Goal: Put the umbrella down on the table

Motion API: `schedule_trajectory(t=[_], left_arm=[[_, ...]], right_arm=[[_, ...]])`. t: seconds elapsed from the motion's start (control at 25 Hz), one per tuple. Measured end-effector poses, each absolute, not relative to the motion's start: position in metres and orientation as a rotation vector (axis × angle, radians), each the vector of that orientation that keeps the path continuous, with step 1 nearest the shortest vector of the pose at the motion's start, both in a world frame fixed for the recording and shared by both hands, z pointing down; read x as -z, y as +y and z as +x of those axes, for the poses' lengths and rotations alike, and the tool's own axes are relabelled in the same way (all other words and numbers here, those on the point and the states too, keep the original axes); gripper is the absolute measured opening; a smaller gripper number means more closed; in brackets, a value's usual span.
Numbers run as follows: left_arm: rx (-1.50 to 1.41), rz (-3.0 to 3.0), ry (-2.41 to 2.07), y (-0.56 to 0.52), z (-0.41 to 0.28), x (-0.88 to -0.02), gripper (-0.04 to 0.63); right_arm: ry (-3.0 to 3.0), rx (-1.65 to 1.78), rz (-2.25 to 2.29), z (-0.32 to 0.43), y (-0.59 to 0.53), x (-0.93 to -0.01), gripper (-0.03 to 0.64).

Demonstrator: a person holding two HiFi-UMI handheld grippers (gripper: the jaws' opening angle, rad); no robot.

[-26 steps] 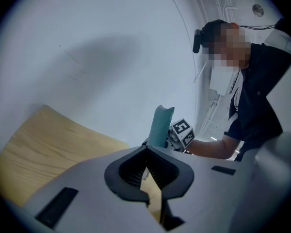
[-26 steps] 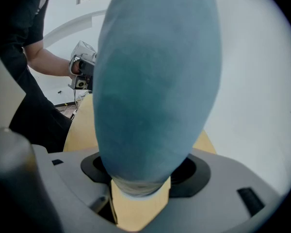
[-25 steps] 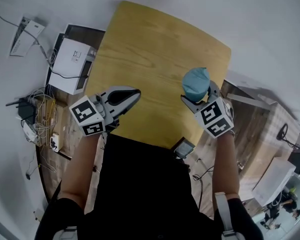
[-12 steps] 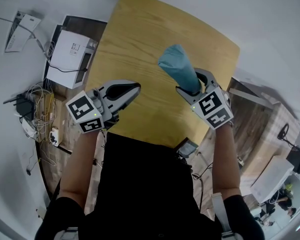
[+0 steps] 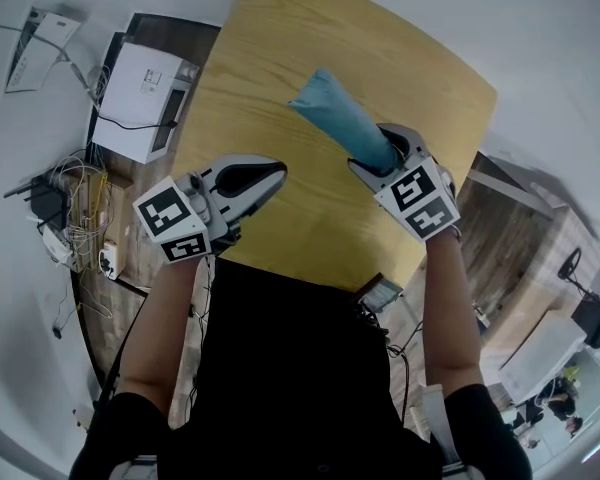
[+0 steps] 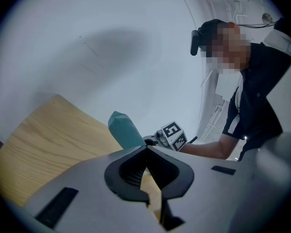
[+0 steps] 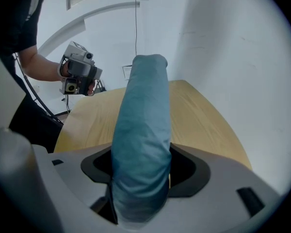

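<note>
A folded teal umbrella (image 5: 342,128) in its sleeve juts up and to the left from my right gripper (image 5: 392,155), which is shut on it above the wooden table (image 5: 280,78). The right gripper view has the umbrella (image 7: 141,144) filling the space between the jaws and reaching out over the table (image 7: 199,120). My left gripper (image 5: 265,178) hovers over the table's near edge, shut and holding nothing. From the left gripper view (image 6: 146,178), the umbrella (image 6: 126,130) and the right gripper (image 6: 170,135) lie ahead.
A white box-shaped device (image 5: 140,98) with cables sits on the floor left of the table. A tangle of wires (image 5: 75,223) lies nearer me on the left. Wooden furniture (image 5: 510,258) stands to the right. A person's dark clothing (image 5: 280,368) fills the foreground.
The right gripper has tipped the umbrella from end-on and pointing at the camera to leaning far out to the left over the table. The left gripper has stayed almost still.
</note>
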State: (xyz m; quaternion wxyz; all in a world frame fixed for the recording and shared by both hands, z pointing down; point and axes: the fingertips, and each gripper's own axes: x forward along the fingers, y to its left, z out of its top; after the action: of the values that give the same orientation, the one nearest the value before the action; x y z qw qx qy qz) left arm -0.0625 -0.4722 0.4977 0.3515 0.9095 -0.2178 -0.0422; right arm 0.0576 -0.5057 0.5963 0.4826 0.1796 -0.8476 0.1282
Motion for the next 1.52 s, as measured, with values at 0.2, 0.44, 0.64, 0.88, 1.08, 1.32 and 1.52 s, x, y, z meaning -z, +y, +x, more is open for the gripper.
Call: schedule_trajectory(t=[0.2,0.44,0.64,0.88,1.08,1.32,1.52], left_arm=[[0.105,2.341,-0.552,-0.471,-0.062,-0.506,0.012],[0.104,2.333,-0.548,-0.472,-0.06,-0.511,0.012],[0.099,2.327,-0.545,-0.472,-0.06,-0.515,0.012],[0.093,2.322,-0.539,-0.47,-0.058,-0.52,0.012],[0.096,2.317,-0.537,-0.469,-0.062,-0.521,0.012],[0.101,2.322,-0.522,-0.461,-0.066,-0.522,0.012],[0.117,2.342,-0.508,-0.455,-0.068,-0.513,0.012]], right_arm=[[-2.046,-0.342,0.429,0.055,-0.507,-0.615,0.304],[-2.017,-0.369,0.437,0.058,-0.508,-0.633,0.304],[-2.006,-0.377,0.445,0.058,-0.506,-0.641,0.304],[-1.985,-0.381,0.458,0.06,-0.505,-0.649,0.304],[-1.978,-0.398,0.487,0.059,-0.508,-0.65,0.305],[-1.938,-0.417,0.457,0.056,-0.504,-0.654,0.305],[-1.944,-0.399,0.487,0.056,-0.505,-0.653,0.305]])
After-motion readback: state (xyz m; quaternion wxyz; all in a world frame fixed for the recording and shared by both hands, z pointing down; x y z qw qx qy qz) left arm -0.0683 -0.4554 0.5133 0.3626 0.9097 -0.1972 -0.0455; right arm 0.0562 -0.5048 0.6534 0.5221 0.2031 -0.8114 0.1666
